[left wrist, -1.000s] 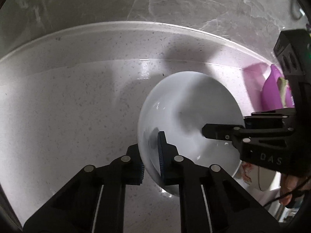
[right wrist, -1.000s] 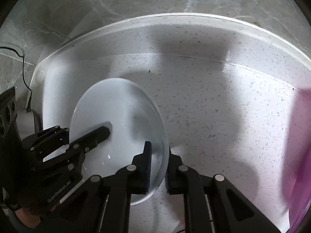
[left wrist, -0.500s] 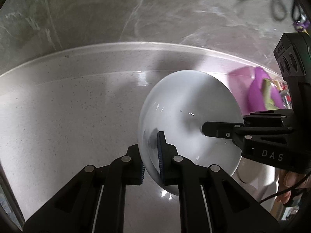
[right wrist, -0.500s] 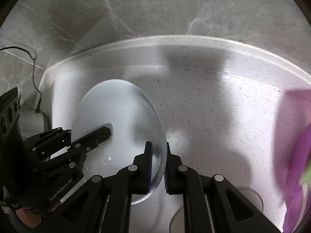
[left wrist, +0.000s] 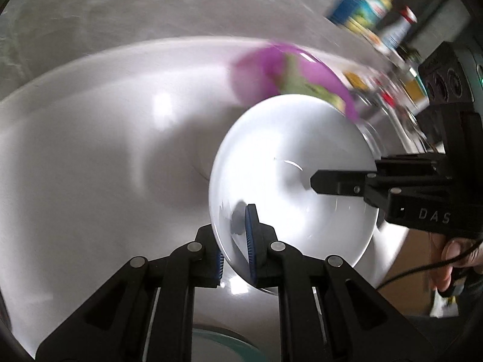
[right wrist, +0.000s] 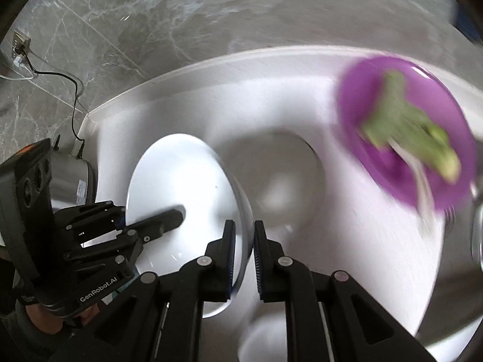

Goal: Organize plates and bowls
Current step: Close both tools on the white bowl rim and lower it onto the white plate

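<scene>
A white bowl (left wrist: 286, 157) hangs tilted above the white countertop (right wrist: 271, 96), carried between both grippers. My left gripper (left wrist: 234, 241) is shut on the bowl's left rim, one blue pad inside and one outside. My right gripper (right wrist: 243, 241) is shut on the opposite rim of the same bowl (right wrist: 181, 181). Each wrist view shows the other gripper's inner finger lying across the bowl's inside. A purple plate (right wrist: 392, 138) with green leafy food (right wrist: 407, 129) lies on the counter to the right, blurred. In the left wrist view this purple plate (left wrist: 262, 72) shows just beyond the bowl.
A grey marble wall backs the counter. A metal appliance (right wrist: 72, 181) with a black cable stands at the far left. Blurred cans and bottles (left wrist: 362, 3) stand at the upper right. A teal-rimmed dish (left wrist: 223, 347) and another white dish (right wrist: 259, 341) lie below the grippers.
Both grippers have lifted the bowl and carried it to the right. The purple plate has come well into both views. Neither grip on the rim has changed.
</scene>
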### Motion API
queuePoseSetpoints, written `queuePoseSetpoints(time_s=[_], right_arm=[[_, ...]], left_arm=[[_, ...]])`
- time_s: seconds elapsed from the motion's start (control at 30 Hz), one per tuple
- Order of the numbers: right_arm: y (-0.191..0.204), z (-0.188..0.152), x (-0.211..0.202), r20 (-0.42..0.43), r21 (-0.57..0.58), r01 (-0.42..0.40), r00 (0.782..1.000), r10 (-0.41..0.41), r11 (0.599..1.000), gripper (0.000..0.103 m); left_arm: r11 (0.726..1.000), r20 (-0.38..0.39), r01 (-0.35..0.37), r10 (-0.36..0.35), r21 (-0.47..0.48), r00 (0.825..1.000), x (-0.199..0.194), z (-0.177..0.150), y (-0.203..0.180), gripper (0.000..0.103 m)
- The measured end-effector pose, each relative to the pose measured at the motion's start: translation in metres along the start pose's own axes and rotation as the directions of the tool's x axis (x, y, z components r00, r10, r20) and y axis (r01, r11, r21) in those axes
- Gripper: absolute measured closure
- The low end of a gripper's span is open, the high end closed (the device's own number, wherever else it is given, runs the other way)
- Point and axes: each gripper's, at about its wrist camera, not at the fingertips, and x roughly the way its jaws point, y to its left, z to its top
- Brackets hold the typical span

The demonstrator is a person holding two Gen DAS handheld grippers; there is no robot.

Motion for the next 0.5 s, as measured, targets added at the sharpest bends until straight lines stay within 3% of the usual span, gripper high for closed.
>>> queuePoseSetpoints(time_s=[0.23, 0.5], right_arm=[[-0.064, -0.095, -0.018, -0.049, 0.095, -0.004, 0.999, 0.008, 0.996, 0.089], [-0.100, -0.129, 0.001, -0.113, 0.077, -0.030, 0.993, 0.039, 0.997, 0.089]], left_arm=[[0.999, -0.095, 0.012, -0.007, 0.050, 0.995, 0.039, -0.055, -0.087, 0.092], [0.989, -0.134, -0.128, 0.137, 0.069, 0.981, 0.080, -0.093, -0.143, 0.092]])
